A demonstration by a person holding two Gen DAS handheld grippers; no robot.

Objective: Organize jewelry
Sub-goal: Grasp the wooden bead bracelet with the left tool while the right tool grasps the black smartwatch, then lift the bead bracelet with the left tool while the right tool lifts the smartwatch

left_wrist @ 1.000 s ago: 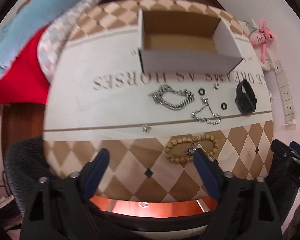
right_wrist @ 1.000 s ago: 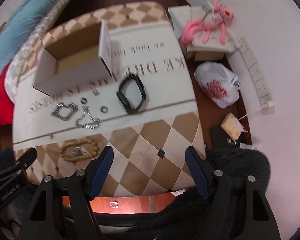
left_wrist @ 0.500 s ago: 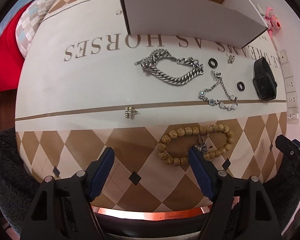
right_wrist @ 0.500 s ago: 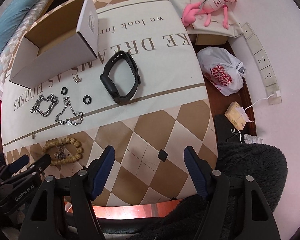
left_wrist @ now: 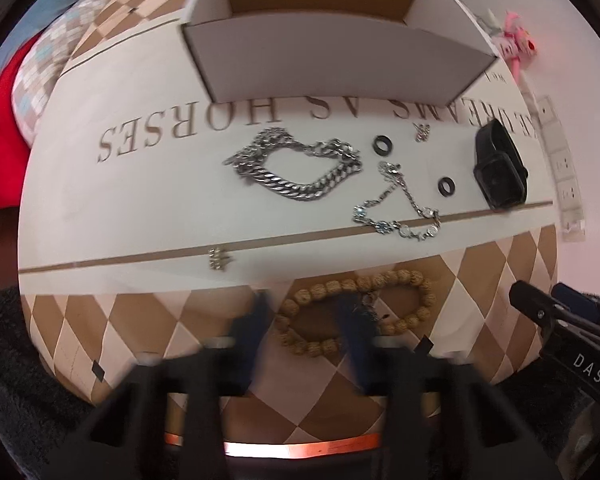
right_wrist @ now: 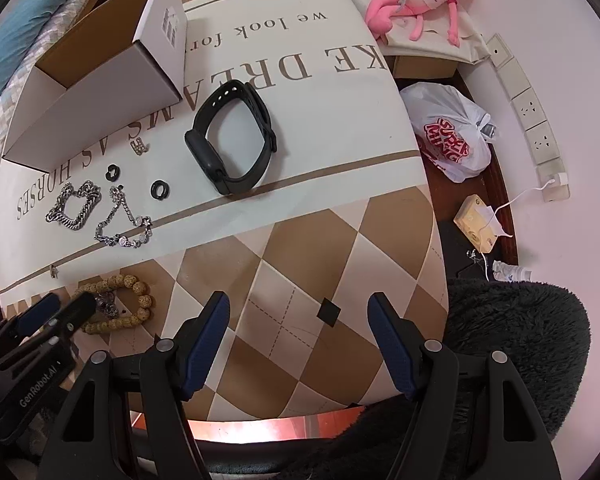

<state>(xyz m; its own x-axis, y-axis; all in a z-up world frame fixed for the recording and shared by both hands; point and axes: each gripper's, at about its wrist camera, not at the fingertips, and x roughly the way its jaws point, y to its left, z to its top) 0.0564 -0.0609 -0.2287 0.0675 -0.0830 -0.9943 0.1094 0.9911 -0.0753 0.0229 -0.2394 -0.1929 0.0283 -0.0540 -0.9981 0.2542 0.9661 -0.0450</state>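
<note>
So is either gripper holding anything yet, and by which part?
Nothing is gripped yet. The left gripper is closing around the near-left loop of the wooden bead bracelet; contact is blurred. The right gripper is open over bare cloth.

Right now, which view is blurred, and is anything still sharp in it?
Left wrist view: the left gripper is smeared by motion as it closes, while the silver curb-chain bracelet stays fairly sharp. Right wrist view: crisp, with fisheye bending at the edges.

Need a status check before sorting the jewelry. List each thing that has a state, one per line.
cardboard box: open-topped, empty as far as seen
beaded bracelet: flat on cloth, between the closing fingers
left gripper: jaws closing, blurred
right gripper: open, nothing between fingers
black watch: strap fastened in a loop
chunky chain: lying loose
</note>
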